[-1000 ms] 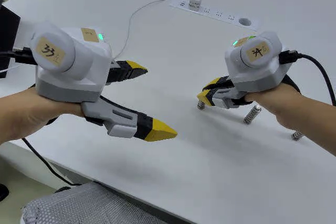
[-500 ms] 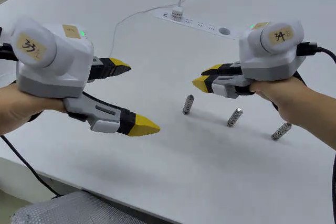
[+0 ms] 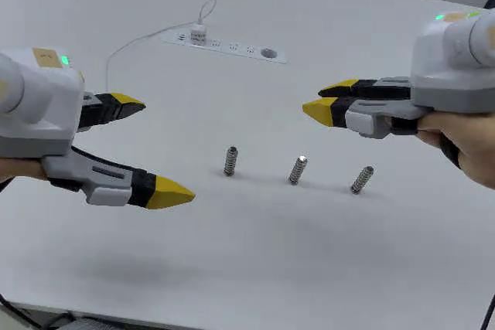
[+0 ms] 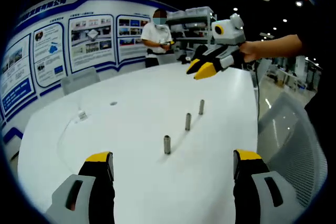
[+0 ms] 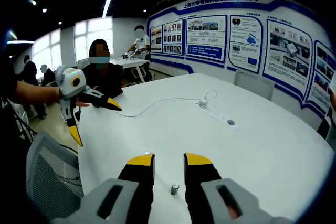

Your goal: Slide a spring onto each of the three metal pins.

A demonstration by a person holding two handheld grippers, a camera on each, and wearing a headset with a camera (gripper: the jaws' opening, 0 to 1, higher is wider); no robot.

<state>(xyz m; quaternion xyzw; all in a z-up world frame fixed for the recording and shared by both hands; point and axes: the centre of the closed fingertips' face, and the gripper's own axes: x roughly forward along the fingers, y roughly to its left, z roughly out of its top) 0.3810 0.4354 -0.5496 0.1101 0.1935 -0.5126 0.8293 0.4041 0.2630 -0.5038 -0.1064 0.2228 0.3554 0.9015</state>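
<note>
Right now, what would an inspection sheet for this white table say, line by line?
Surface: white tabletop.
Job's things: three upright metal pins in a row, left, middle, right; each appears to carry a coiled spring.
Clutter: white power strip with a white charger plugged in.
Grippers: left gripper jaws wide apart, holding nothing; right gripper jaws narrowly apart, holding nothing.
Cables: thin white cable from the charger.
Surroundings: blue-and-white wall posters, a person standing, grey mesh chair.

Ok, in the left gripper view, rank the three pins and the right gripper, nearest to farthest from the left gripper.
1. First pin, ahead between the jaws.
2. Middle pin, just beyond it.
3. Third pin, at the row's far end.
4. Right gripper, held above the table, past the pins.
</note>
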